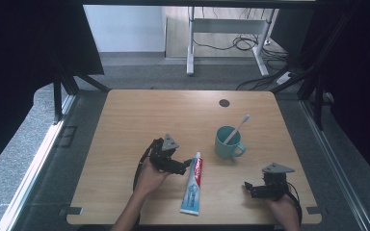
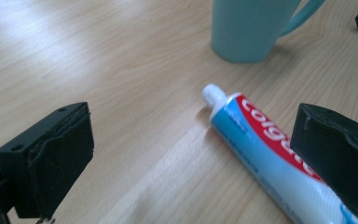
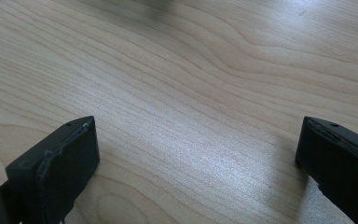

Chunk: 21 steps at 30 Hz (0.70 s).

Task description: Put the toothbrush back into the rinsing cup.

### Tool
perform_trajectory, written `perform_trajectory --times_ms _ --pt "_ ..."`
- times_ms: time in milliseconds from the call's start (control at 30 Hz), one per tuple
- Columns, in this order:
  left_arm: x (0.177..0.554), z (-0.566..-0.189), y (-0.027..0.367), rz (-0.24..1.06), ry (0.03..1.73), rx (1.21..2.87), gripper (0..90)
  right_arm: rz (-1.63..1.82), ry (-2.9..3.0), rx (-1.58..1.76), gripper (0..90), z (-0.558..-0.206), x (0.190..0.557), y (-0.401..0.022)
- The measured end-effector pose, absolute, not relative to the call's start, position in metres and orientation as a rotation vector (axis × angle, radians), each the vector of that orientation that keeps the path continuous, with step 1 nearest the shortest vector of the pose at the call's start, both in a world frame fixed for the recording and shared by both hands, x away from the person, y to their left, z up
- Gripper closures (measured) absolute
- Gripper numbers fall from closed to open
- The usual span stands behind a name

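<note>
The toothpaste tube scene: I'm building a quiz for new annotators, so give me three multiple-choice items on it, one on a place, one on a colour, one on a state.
1. Where does the toothpaste tube lie?
A. between the two grippers, nearer the left one
B. inside the mug
C. at the far edge of the table

2. What colour is the mug?
A. red
B. teal
C. black

3. How do the left gripper's jaws stand?
A. shut on the tube
B. shut on nothing
C. open, with the tube running under one jaw

Answers:
1 A: in the high view the tube lies just beside the left gripper, with the right gripper farther off.
2 B: its wall is teal, and a toothbrush stands in it.
3 C: the left gripper view shows a wide gap between the jaws.
</note>
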<state>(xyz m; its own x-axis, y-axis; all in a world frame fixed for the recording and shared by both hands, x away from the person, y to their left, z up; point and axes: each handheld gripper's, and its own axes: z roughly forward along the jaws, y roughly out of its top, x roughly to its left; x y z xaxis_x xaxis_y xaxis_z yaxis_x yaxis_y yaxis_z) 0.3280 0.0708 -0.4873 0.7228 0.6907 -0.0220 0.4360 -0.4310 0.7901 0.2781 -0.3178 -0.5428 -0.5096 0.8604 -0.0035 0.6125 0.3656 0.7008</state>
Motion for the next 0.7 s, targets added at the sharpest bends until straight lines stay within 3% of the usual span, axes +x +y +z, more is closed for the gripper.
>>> perform_trajectory --times_ms 700 --pt "0.289 -0.510 0.119 0.415 0.941 2.136 0.4 0.918 2.253 1.297 0.0 -0.543 0.278 -0.317"
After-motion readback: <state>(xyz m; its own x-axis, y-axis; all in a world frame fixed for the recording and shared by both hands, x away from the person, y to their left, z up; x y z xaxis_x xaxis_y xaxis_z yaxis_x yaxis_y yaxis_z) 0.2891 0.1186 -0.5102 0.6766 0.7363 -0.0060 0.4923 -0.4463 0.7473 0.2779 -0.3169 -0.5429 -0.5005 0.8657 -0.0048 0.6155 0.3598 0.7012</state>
